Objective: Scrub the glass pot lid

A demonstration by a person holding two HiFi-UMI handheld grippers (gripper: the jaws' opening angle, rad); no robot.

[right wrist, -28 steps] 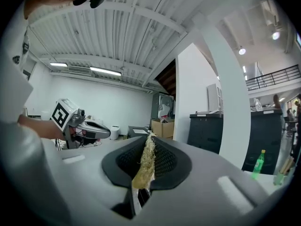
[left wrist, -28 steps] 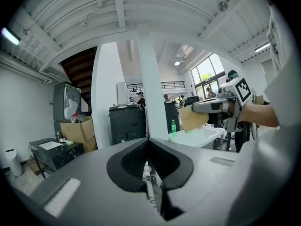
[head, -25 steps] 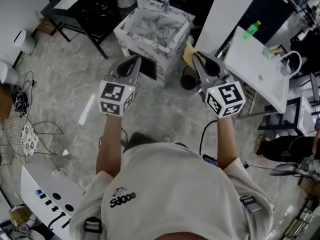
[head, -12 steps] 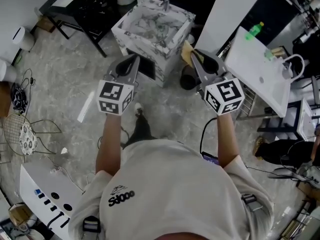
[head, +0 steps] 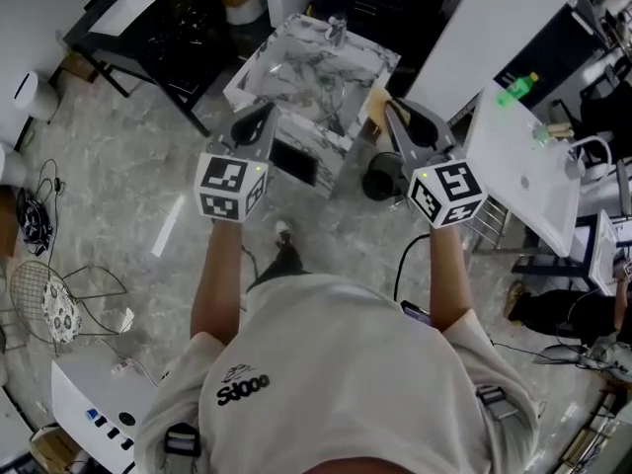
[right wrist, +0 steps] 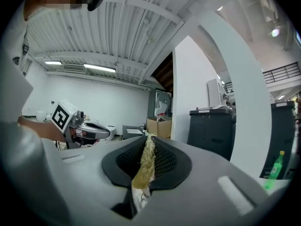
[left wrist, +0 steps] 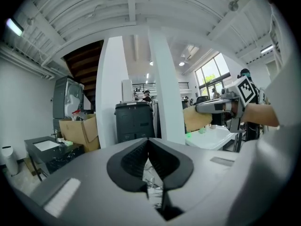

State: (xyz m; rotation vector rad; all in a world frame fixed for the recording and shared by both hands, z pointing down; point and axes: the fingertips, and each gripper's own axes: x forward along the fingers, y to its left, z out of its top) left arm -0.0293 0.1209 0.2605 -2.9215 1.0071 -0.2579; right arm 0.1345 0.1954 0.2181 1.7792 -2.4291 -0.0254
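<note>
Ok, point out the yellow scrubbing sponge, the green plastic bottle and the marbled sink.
yellow scrubbing sponge (right wrist: pixel 146 159), right gripper view, frayed top edge
green plastic bottle (head: pixel 515 91), head view, body
marbled sink (head: pixel 252 57), head view, left rim

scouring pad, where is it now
The scouring pad is clamped between the right tool's jaws, held just right of the marble sink in the head view.

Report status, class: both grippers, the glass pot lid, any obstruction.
Left gripper shut, nothing seen in it. Right gripper shut on sponge. Glass pot lid not made out; marble sink ahead. No obstruction seen.
</note>
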